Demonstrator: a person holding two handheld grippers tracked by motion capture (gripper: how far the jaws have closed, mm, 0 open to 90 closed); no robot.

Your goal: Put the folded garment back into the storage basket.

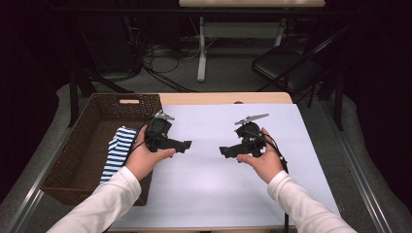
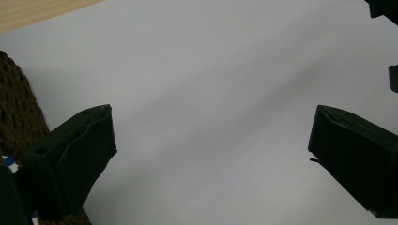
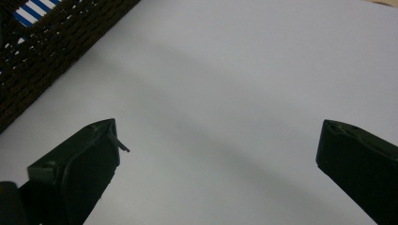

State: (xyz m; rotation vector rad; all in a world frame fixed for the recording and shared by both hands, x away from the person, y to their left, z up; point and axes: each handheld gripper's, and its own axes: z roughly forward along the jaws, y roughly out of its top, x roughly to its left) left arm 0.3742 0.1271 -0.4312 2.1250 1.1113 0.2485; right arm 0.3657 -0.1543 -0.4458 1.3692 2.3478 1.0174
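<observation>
You hold both grippers low over the white table sheet (image 1: pixel 233 194), facing each other across a bare stretch of it: your left gripper (image 1: pixel 186 144) sits just right of the brown wicker basket (image 1: pixel 82 160), your right gripper (image 1: pixel 224 151) near the middle, and the two are apart with open sheet between their tips. Both have their jaws spread wide with nothing between them; the left gripper view and the right gripper view each show plain white sheet in the gap. The blue-and-white striped cloth (image 1: pixel 116 153) lies in the basket against its right wall, just beside your left hand (image 1: pixel 145 158), rising towards the rim. You have free sheet to the near side, to the far side up to the wooden table edge (image 1: pixel 226 98), and to the right of your right hand (image 1: pixel 265 160). The basket wall blocks sideways travel to the left. Beyond the table stand a folding chair (image 1: pixel 286 65) at far right and a table leg (image 1: pixel 201 48), with cables on the floor. The lower end of the cloth is hidden behind your left sleeve (image 1: pixel 104 204), and the room around the table is too dark to make out
</observation>
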